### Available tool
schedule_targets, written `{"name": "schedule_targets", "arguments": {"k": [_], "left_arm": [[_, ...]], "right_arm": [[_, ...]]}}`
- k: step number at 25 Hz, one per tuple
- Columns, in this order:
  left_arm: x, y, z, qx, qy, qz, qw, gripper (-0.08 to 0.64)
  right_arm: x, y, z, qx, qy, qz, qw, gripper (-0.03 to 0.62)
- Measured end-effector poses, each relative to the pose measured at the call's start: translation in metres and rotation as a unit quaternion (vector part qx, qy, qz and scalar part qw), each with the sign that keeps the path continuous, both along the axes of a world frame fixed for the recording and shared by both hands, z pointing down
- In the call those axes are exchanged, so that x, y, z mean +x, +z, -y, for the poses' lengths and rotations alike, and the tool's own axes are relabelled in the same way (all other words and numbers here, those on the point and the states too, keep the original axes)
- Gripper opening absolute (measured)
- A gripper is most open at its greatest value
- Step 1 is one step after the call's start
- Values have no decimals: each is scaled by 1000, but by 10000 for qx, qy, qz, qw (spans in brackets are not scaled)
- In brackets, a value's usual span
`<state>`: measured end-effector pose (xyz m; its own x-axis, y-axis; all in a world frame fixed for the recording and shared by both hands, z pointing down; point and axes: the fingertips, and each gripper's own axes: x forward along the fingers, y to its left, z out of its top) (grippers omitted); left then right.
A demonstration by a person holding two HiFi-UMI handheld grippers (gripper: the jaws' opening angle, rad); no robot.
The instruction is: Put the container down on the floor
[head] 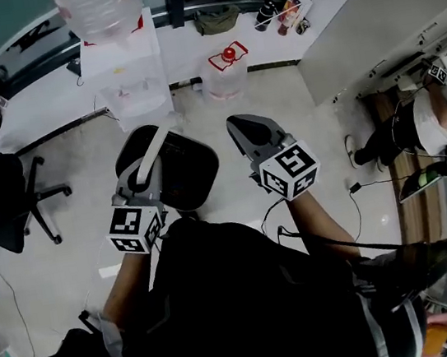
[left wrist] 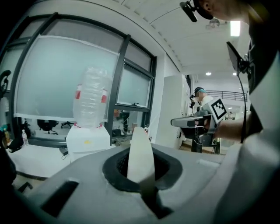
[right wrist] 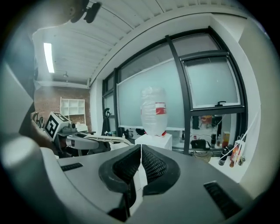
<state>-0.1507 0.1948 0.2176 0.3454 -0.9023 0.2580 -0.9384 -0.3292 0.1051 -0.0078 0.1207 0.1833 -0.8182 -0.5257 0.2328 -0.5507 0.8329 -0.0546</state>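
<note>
The container (head: 226, 69) is a clear plastic jug with a red cap and handle. It stands on the light floor beside the white water dispenser (head: 123, 64), well ahead of both grippers. My left gripper (head: 154, 134) is shut with nothing in it; a pale strip runs along its closed jaws (left wrist: 141, 148). My right gripper (head: 236, 122) is also shut and empty, its ribbed pads (right wrist: 151, 164) pressed together. Both are held level at waist height and point toward the dispenser. The jug does not show in either gripper view.
A large upturned bottle (head: 98, 9) tops the dispenser (left wrist: 87, 142). A black round seat (head: 185, 175) lies under the grippers. An office chair (head: 3, 206) stands at the left. A seated person (head: 439, 116) and cables (head: 351, 196) are at the right, and bottles and bags (head: 286, 13) line the window.
</note>
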Motion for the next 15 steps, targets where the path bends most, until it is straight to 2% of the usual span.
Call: {"name": "schedule_targets", "arguments": {"k": [7,13,14,15], "left_arm": [[-19,6,59,-37,619,101,9980,9],[-21,11,88,24,1385,82,9903,9],[-20,12,92,51,1522,95,9883,9],[-18,11,95,81,1666,112,9859,9]], "right_arm": [[-47,10,47,88,-400,-205,9989,11],[-73,18,70,11,-767,-450,9960,12],[-76,21,73,20,-902,-549,9944,24],[-79,24,76,26,-1039,-652,9924,77]]}}
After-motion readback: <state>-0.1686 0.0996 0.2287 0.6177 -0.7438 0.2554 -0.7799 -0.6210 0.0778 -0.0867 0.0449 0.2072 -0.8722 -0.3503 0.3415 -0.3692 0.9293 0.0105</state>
